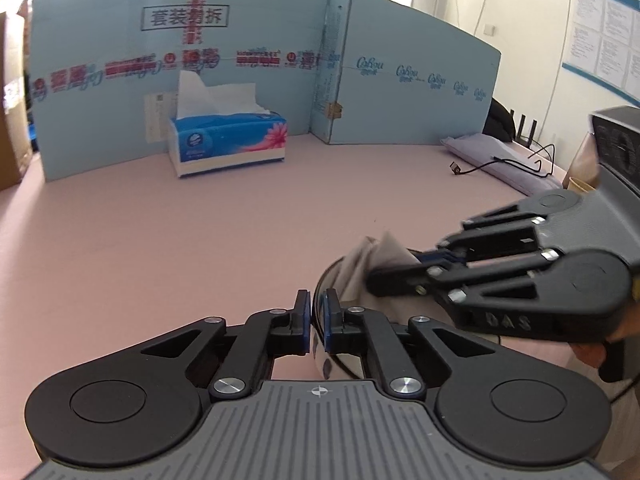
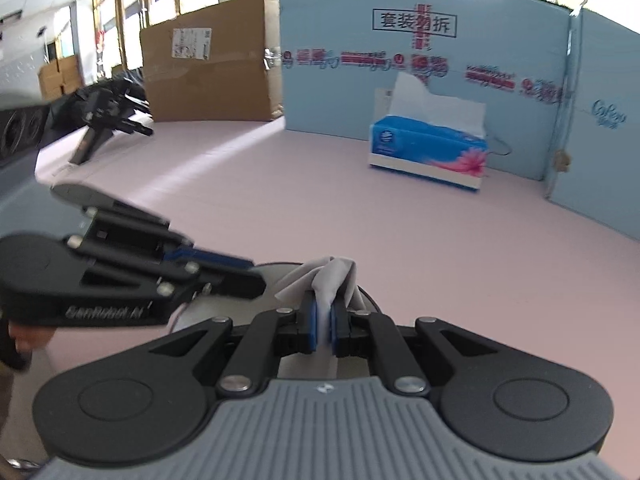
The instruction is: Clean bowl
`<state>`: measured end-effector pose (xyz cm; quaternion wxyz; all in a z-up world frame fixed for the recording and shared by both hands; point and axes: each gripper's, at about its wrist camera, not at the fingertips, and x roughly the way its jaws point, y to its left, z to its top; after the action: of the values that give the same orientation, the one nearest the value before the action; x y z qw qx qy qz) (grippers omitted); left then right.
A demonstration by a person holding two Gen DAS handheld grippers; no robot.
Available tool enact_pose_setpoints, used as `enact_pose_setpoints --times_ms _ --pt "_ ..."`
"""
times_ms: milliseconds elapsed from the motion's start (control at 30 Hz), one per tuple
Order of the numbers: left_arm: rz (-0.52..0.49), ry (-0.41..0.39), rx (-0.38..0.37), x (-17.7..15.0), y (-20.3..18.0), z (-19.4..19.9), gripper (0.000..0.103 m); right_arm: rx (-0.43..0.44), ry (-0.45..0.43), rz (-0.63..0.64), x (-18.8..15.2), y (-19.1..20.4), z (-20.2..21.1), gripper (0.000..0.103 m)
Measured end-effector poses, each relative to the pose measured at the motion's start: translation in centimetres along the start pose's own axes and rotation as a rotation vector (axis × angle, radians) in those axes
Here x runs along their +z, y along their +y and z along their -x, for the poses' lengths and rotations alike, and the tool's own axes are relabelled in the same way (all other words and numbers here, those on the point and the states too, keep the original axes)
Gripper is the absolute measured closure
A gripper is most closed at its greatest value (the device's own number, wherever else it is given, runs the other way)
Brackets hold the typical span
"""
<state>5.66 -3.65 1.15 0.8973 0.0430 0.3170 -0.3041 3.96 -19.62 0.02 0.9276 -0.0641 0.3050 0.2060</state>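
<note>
Left tongs: I am holding my left gripper low over the pink table, its blue-padded fingers drawn in narrow and pinching the near rim of the bowl between them; in the right wrist view it is reaching in from the left, blurred.

Right tongs: my right gripper is squeezing a wad of tissue between its pads, nearly closed on it; in the left wrist view it is coming in from the right, over the bowl.

Bowl: it is sitting on the table just ahead of me, pale inside with a dark rim; most of it is lying hidden under the two grippers, so I cannot tell whether it is resting flat or tilted.

Tissue: the crumpled sheet is sticking up above the bowl's far edge; I cannot tell how much of it is touching the inside.

Tissue box: a blue box with a sheet standing out of its top is sitting well apart from the bowl, near the light blue cardboard screen at the back of the table.

Around: a brown carton is standing to the left of the screen, and a black cable is lying near the table's right edge.
</note>
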Motion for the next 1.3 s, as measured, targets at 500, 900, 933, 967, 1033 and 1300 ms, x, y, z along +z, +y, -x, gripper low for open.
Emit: enact_pose_setpoints --times_ms 500,900,933,967,1033,1300 --pt "0.035 -0.010 0.029 -1.0 -0.6 1.3 0.056 -0.054 -0.003 -0.033 -0.7 -0.3 -0.2 0.095" --pt "0.039 0.009 0.025 -1.3 -1.2 1.3 0.078 0.015 0.001 -0.024 -0.3 -0.5 -1.2 0.095" --pt "0.034 0.009 0.026 -1.3 -1.3 1.3 0.078 0.025 0.002 -0.024 -0.2 -0.6 -1.3 0.095" --pt "0.029 0.010 0.025 -1.2 -1.3 1.3 0.078 0.036 0.003 -0.023 -0.1 -0.6 -1.5 0.095" --pt "0.018 0.011 0.022 -1.2 -1.2 1.2 0.078 0.056 0.005 -0.011 0.1 -0.4 -1.8 0.095" --pt "-0.020 0.018 -0.001 -1.1 -1.1 1.1 0.078 0.188 0.029 0.018 0.5 -0.6 -2.4 0.095"
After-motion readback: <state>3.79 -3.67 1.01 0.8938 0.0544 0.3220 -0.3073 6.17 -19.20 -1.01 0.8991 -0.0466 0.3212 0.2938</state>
